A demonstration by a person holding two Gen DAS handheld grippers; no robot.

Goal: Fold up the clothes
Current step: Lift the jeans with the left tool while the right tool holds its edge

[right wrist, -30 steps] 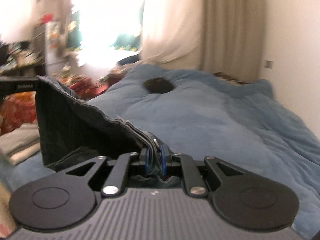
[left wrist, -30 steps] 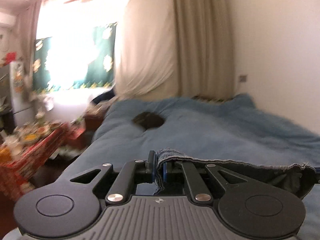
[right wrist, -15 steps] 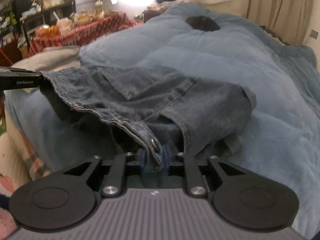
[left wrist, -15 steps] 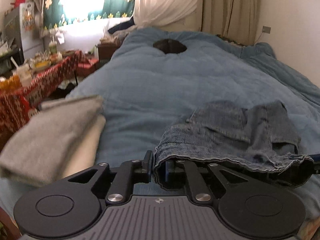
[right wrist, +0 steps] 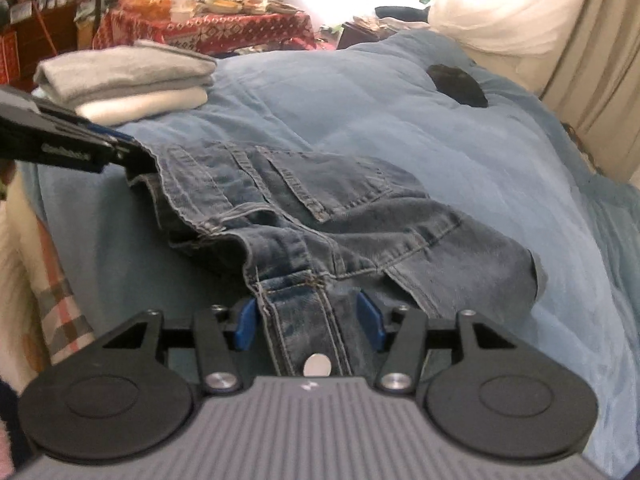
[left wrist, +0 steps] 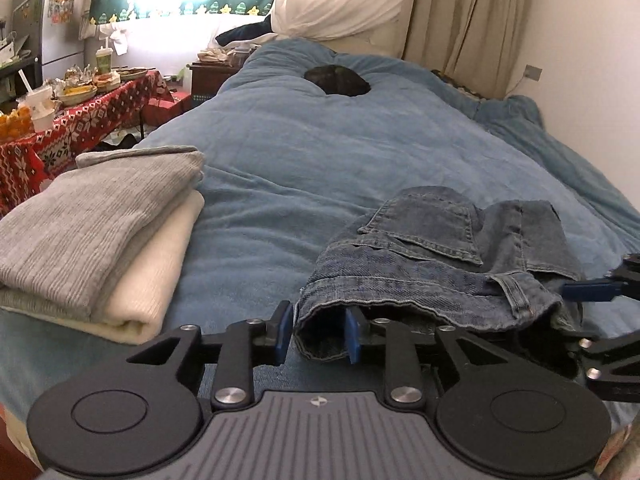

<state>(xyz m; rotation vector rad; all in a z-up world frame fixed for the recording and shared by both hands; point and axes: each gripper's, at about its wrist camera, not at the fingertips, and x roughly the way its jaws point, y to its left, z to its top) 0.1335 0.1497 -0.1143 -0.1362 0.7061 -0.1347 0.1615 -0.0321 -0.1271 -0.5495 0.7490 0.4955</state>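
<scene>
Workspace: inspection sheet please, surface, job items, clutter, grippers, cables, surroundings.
Surface: blue duvet, rumpled.
Job's things: denim shorts lying on the duvet, near edge; folded stack, grey top over cream, beside them.
Clutter: dark object at far end.
Grippers: left gripper and right gripper both opening, waistband between the pads, pads not pressing.
Cables: nothing seen.
Surroundings: red-patterned table with food, curtains, wall socket.

A bed covered by a blue quilt carries everything. Folded denim jeans lie on its near part. Left of the jeans, well apart, sits a stack of folded knits, grey over cream. Far beyond the jeans rests a small dark item.
</scene>
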